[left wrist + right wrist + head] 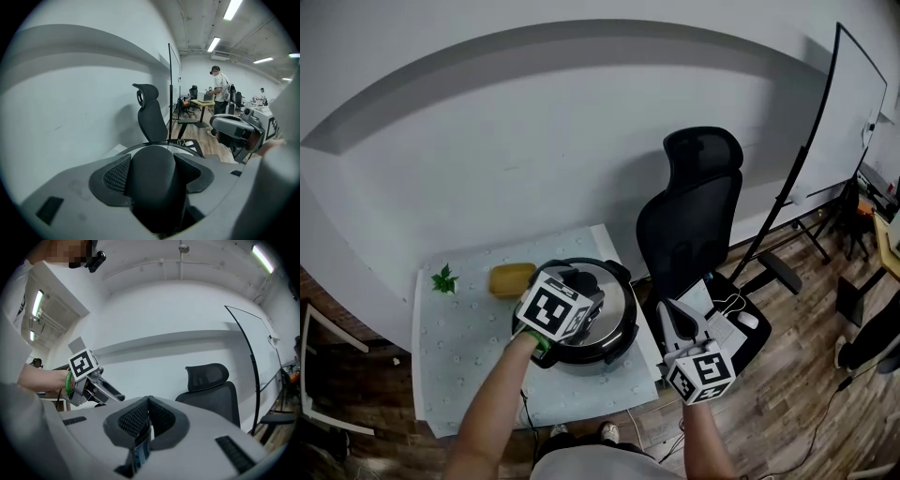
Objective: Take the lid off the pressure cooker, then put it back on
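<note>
Pressure cooker [614,330] on the white bench [459,375]: steel body, with the black lid [617,279] seated on top as far as the head view shows.

Starting far left of the cooker, a thin-barred frame [319,361] stands on the floor past the bench's edge. On the bench, well left of the cooker, there's a small green sprig [444,279]. Closer in, just left of the cooker, a yellow block [512,279]. The bench top is pale with rows of small dots, and behind the cooker rises a plain grey-white wall [534,141].

Now at the cooker itself: the left gripper [152,161] reaches in from the near side. Its jaws are clamped on the lid's black handle [154,187], one pad pressed to each flank.

Right of the cooker and off the bench, the right gripper [148,405] hangs in the air, jaws together with nothing between them. Beyond it is a black office chair [689,220], with a white mouse [748,320] and its cable on the seat. Farther right of the cooker, a tall board [853,103] on a black stand rises over wood-plank floor [787,384].

The left gripper view looks past the cooker down a long room with ceiling strip lights [213,44] and a desk [202,103]. A person [219,86] stands at the far end.
</note>
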### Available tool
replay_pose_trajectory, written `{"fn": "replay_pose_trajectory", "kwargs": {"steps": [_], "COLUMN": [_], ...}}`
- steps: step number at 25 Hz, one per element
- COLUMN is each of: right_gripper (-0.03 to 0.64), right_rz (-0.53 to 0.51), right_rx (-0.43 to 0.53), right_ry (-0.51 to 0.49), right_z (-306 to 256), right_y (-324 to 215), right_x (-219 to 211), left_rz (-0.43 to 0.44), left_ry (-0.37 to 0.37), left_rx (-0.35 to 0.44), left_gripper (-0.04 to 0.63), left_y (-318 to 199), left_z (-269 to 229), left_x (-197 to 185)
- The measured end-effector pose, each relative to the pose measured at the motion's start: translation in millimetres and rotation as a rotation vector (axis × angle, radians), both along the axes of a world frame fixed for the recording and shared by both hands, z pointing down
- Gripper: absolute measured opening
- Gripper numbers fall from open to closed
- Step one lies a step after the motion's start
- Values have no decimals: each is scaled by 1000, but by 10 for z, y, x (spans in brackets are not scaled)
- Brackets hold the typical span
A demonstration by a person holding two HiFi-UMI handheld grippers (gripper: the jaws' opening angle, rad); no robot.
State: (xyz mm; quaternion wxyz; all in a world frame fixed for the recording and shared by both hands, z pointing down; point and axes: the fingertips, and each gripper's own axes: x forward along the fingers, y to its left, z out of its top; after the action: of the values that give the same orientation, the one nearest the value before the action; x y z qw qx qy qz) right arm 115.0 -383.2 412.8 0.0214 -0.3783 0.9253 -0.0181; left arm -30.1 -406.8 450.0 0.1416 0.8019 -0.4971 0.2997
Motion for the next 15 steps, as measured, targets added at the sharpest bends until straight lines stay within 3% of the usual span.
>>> {"fn": "replay_pose_trajectory", "kwargs": {"steps": [5,15], "right_gripper": [0,0], "right_rz": [52,192], "right_rx": [22,28], "right_ry": [13,30], "right_z": [-61,-75], "right_y": [17,226], "right_x": [79,178], "left_rz": [95,428], "left_ry": [-4,-4], "left_rx": [-1,6], "left_gripper": [281,279], "left_y": [23,134], "left_z": [9,14], "left_x": [23,173]}}
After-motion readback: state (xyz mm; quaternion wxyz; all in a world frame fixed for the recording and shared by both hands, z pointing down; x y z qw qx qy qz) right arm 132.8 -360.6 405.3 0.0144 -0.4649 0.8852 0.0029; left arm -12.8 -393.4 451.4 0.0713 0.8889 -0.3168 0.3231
